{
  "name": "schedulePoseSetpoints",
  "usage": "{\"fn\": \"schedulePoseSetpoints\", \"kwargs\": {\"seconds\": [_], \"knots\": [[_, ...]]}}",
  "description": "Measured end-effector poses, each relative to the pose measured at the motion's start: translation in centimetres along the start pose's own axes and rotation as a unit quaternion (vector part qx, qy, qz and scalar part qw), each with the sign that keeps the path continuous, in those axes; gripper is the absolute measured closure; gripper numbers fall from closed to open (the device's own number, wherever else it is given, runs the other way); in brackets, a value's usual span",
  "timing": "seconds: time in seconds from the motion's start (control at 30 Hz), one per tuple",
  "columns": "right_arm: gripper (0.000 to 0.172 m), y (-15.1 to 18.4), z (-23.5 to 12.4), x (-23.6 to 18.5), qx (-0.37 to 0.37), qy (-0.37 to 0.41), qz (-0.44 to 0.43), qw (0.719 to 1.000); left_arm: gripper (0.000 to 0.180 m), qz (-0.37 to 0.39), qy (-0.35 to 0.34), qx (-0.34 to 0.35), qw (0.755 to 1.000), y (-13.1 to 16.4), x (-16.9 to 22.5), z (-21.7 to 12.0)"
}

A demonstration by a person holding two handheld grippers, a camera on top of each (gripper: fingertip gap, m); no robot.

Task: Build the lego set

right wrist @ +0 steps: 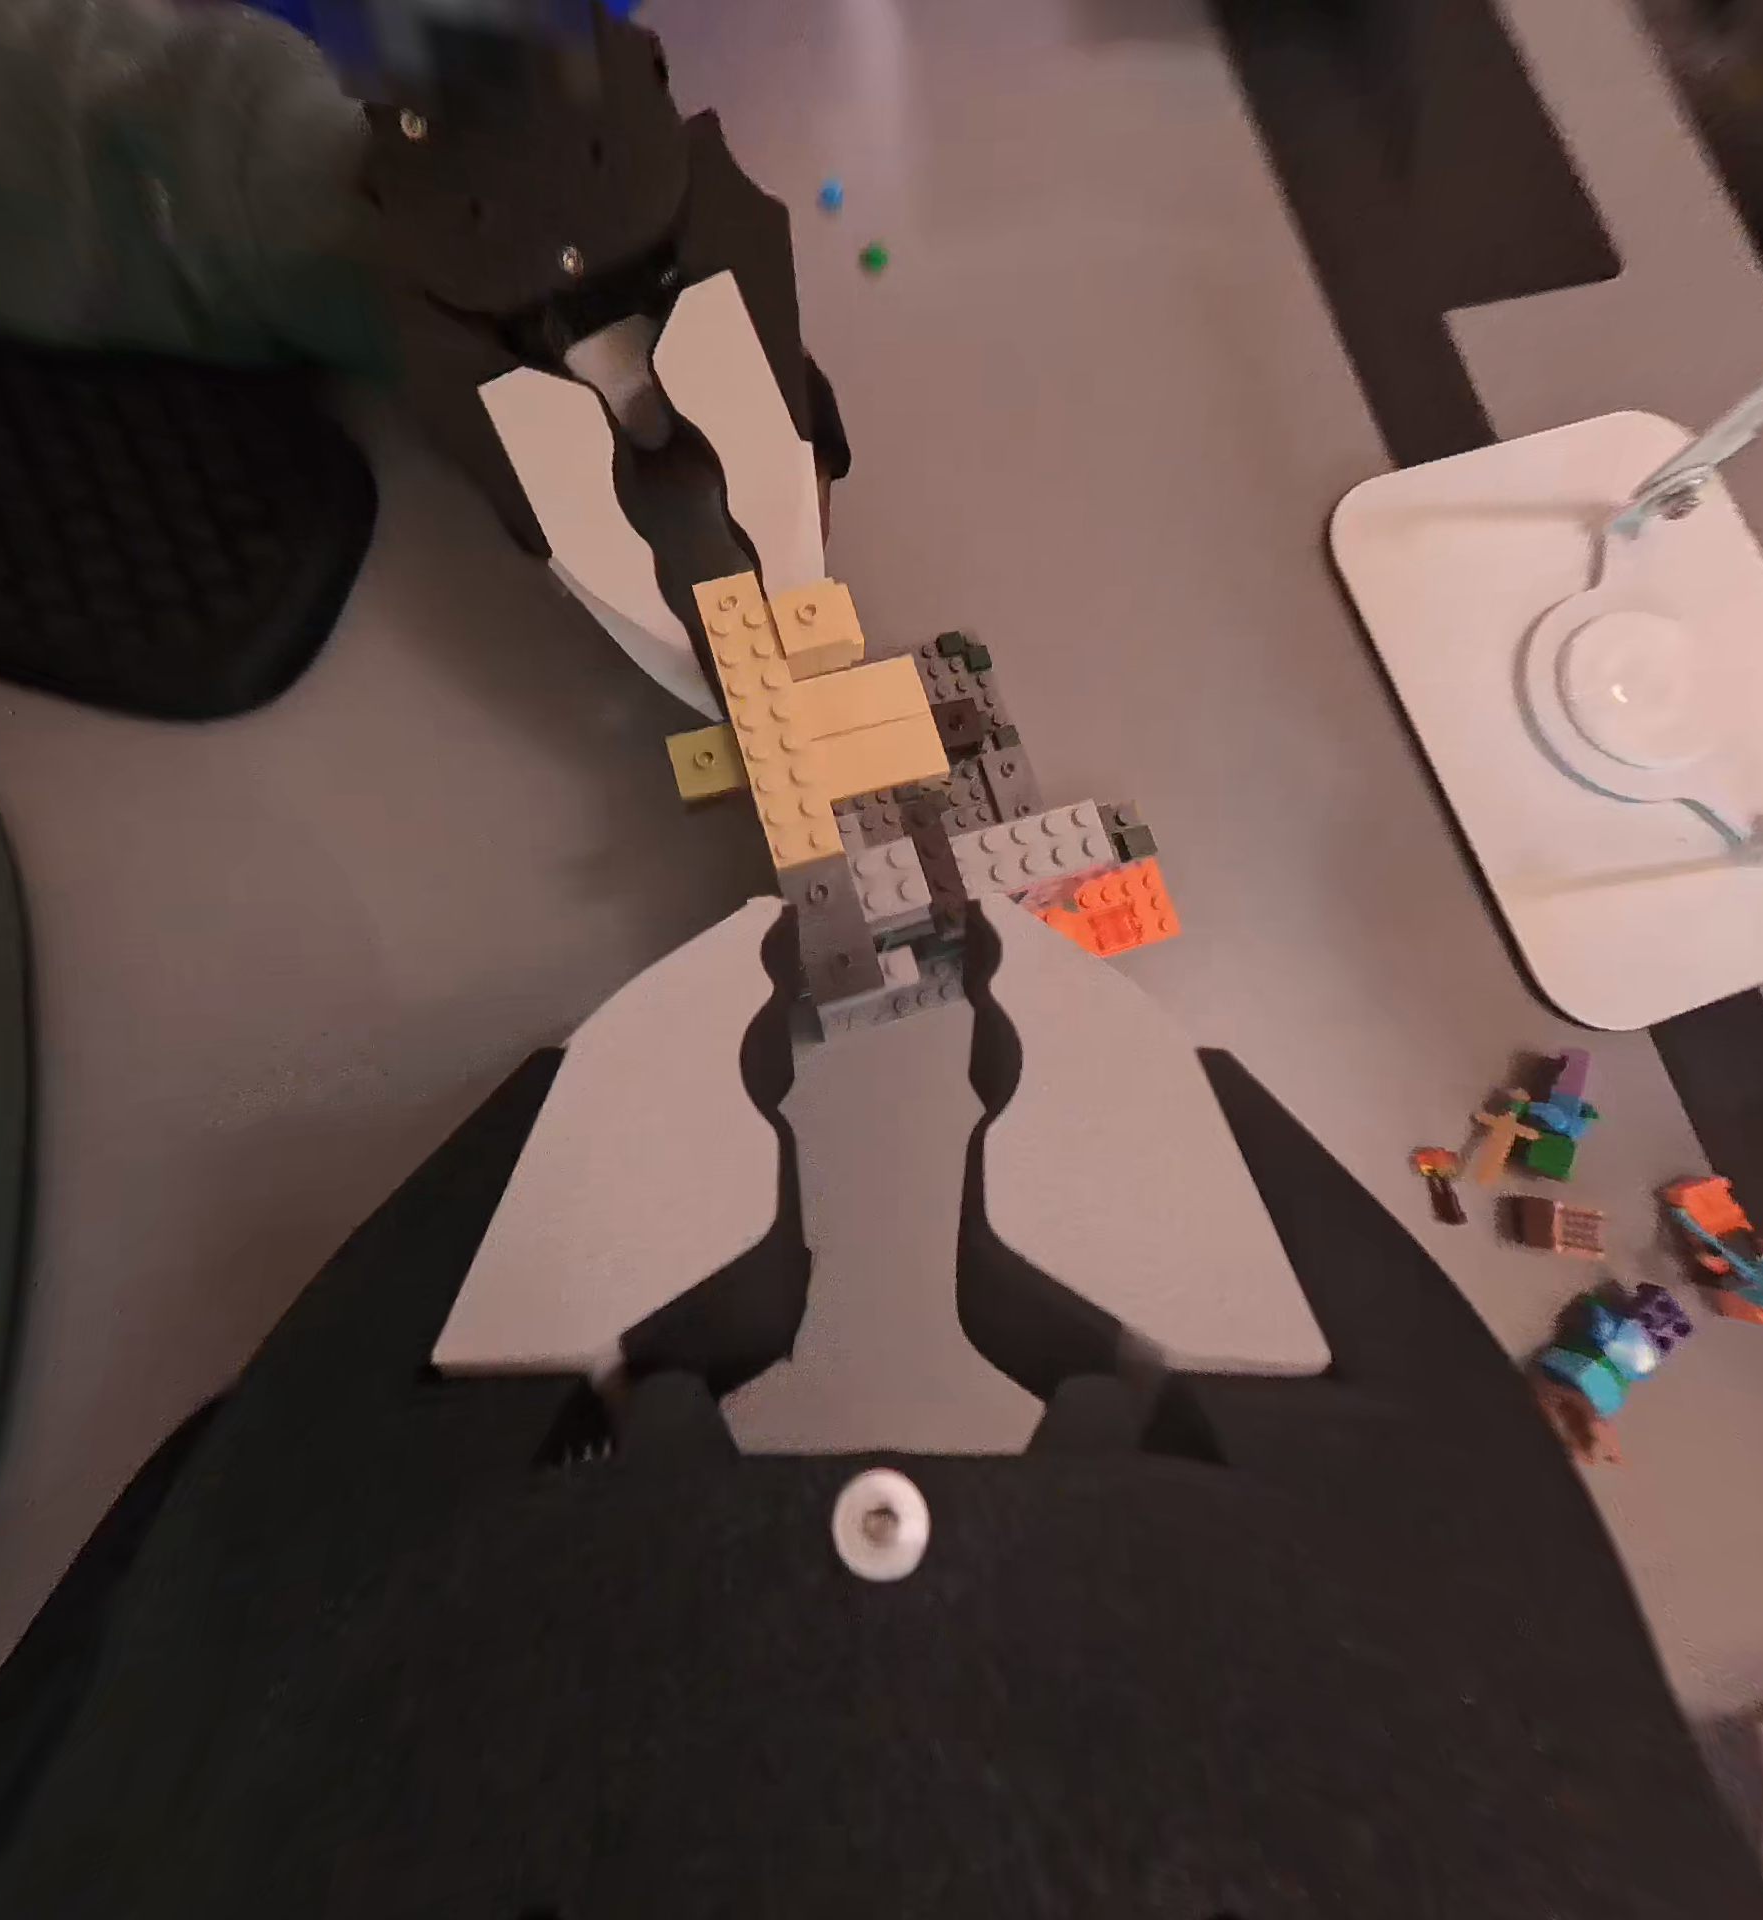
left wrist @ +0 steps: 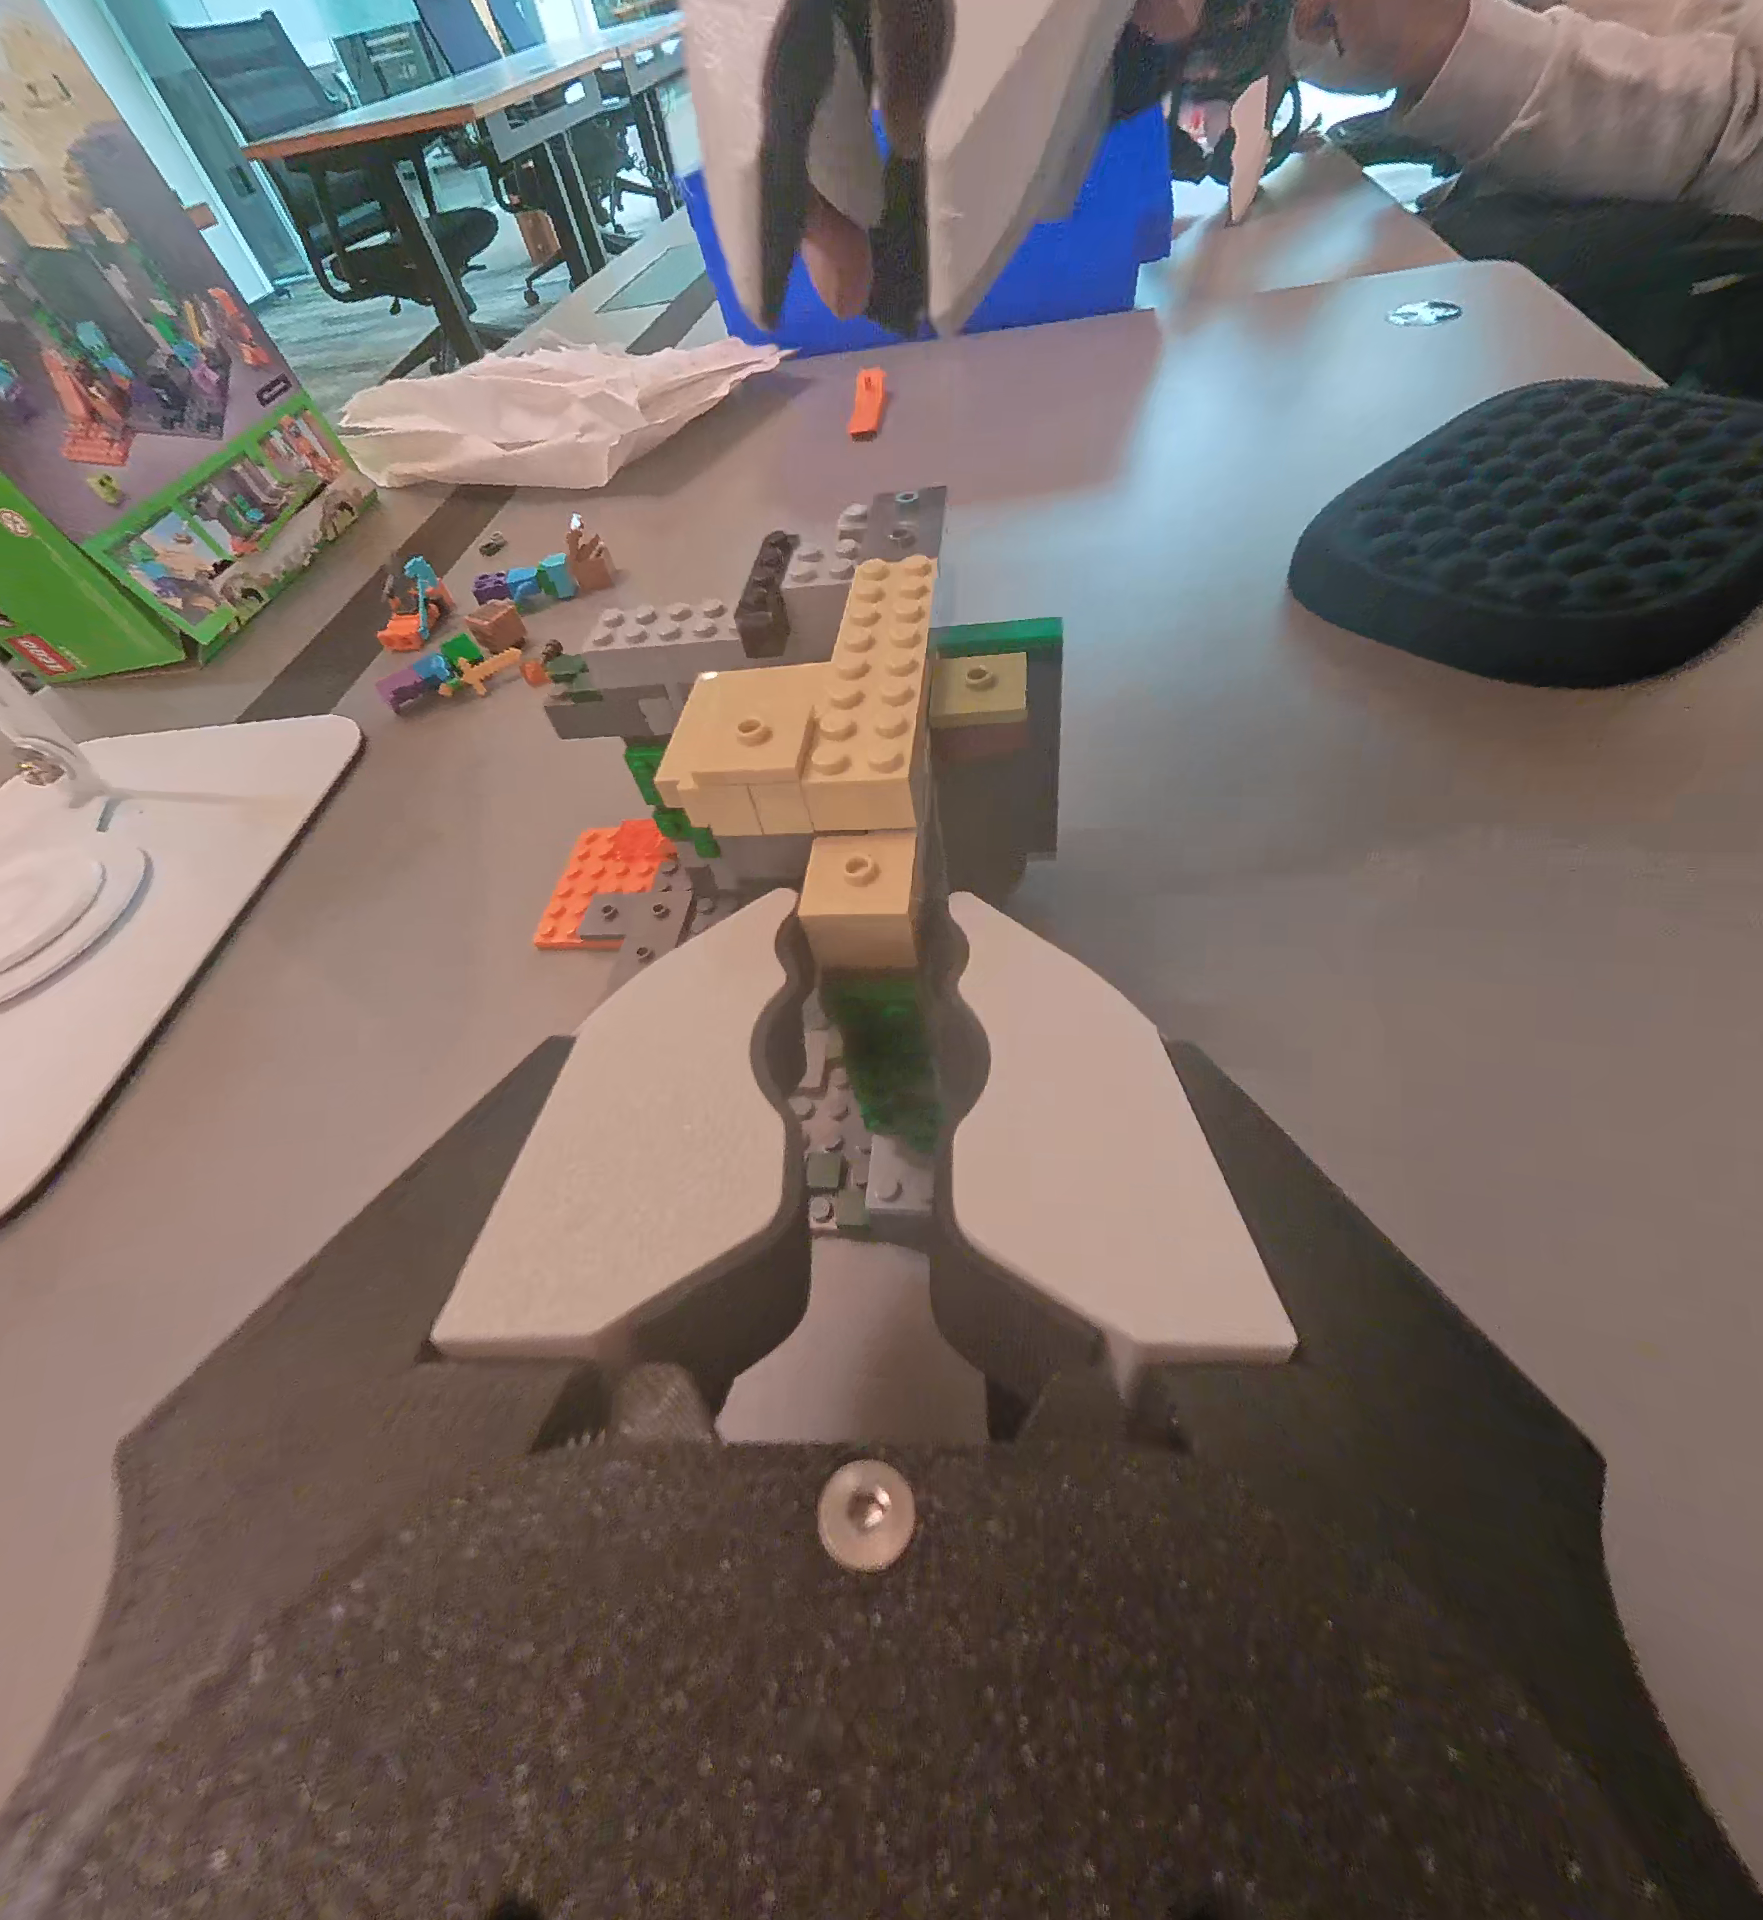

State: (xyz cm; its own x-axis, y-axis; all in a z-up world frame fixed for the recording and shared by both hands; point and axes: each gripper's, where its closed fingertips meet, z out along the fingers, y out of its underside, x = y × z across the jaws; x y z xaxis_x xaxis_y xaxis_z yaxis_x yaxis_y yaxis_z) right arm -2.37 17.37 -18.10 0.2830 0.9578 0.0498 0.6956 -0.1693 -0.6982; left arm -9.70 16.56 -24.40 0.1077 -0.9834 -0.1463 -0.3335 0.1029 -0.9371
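Nearest the lens in the left wrist view, the left gripper (left wrist: 866, 914), black-bodied with white fingers, was closed to a narrow gap on the square tan block (left wrist: 861, 904) at the near end of a multi-coloured toy-brick model (left wrist: 856, 675). Both fingertips bore against the block's sides.

The model, made of tan plates over grey, green and orange bricks, was on the grey table (left wrist: 1272, 935), between the two grippers.

The right gripper (left wrist: 856, 312) was raised beyond the model's far end, well apart from it. Its fingers were moderately parted and gripped nothing. Its own view looked down on the model's grey end, framed between the fingertips but lower than them.

Seen in the left view only:
- a green printed cardboard box (left wrist: 129, 468)
- crumpled white paper (left wrist: 544, 416)
- a small orange tool-shaped piece (left wrist: 869, 400)
- a blue container (left wrist: 1064, 260)
- a person's pale sleeve (left wrist: 1583, 104)

Seen in the right view only – two loose studs on the table past the left gripper, one blue (right wrist: 831, 192) and one green (right wrist: 872, 257).

Both views showed the white flat lamp base (left wrist: 77, 914), the black mesh cushion (left wrist: 1573, 530) and scattered small brick figures (left wrist: 482, 634).
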Motion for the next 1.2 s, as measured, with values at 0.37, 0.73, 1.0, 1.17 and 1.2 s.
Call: {"fn": "schedulePoseSetpoints", "kwargs": {"seconds": [0.37,0.73,1.0,1.17,1.2], "knots": [[0.142,1.9,3.4,-1.0,0.189,0.035,0.039,0.981,0.155,-0.012,0.009,-0.033,0.999,0.7,-2.1,-1.0],[0.148,1.5,3.5,-1.8,0.202,0.077,0.037,0.976,0.150,-0.028,-0.012,-0.083,0.996,1.0,-4.2,-0.8],[0.148,1.7,3.4,-1.1,0.212,0.097,0.056,0.971,0.150,-0.028,-0.037,-0.093,0.995,0.9,-4.6,-0.4],[0.148,1.7,3.4,-1.1,0.214,0.097,0.059,0.970,0.150,-0.029,-0.044,-0.091,0.994,0.9,-4.7,-0.4],[0.148,1.7,3.3,-1.1,0.215,0.098,0.060,0.970,0.150,-0.027,-0.045,-0.091,0.994,0.8,-4.7,-0.5]]}}
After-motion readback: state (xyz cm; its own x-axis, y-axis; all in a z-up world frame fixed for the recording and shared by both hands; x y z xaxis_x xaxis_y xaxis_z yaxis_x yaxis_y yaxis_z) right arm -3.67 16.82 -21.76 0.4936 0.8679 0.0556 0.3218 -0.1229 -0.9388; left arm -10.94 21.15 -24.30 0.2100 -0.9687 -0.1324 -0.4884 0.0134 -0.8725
